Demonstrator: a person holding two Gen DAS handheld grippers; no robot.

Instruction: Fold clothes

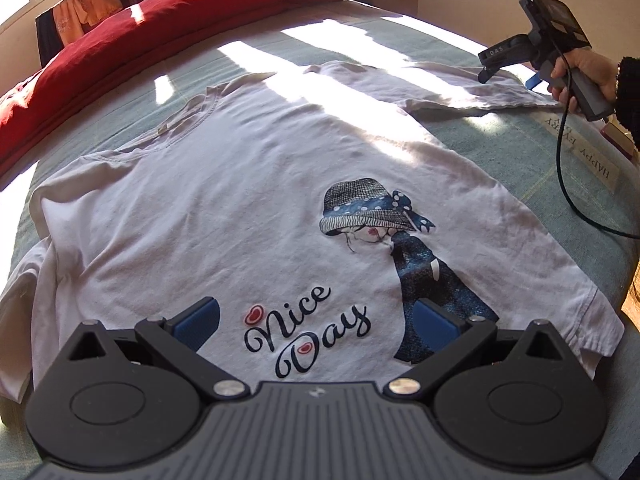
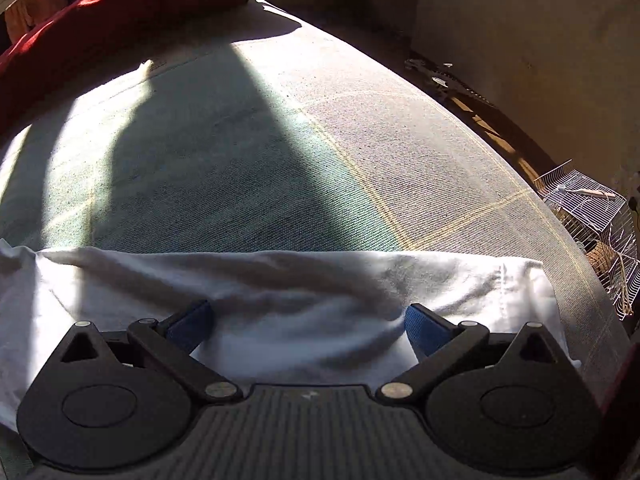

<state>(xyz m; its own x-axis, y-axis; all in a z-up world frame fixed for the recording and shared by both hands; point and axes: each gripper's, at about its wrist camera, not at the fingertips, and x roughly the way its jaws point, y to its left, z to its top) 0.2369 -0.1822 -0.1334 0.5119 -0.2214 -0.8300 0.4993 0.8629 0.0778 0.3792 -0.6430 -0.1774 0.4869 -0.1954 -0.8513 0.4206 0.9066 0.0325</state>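
A thick red folded blanket (image 1: 160,36) lies along the far left edge of the bed with its pale green woven cover (image 1: 460,52). Spread flat across the cover is the white cotton T-shirt (image 1: 224,200), front up, its collar toward the blanket and its hem at the right; the print shows a figure in a checked hat above the words "Nice Day". The left gripper (image 1: 316,320) hovers low over the shirt's lower front, its blue-padded jaws spread wide and gripping nothing. Farther right, the long sleeve (image 2: 280,292) stretches out over the cover to its cuff. The right gripper (image 2: 308,324), held in a person's hand (image 1: 580,76), sits just above that sleeve with jaws spread wide, the cloth lying loose between them. A white wire cage (image 2: 592,232) stands on the floor beyond the bed's right side.
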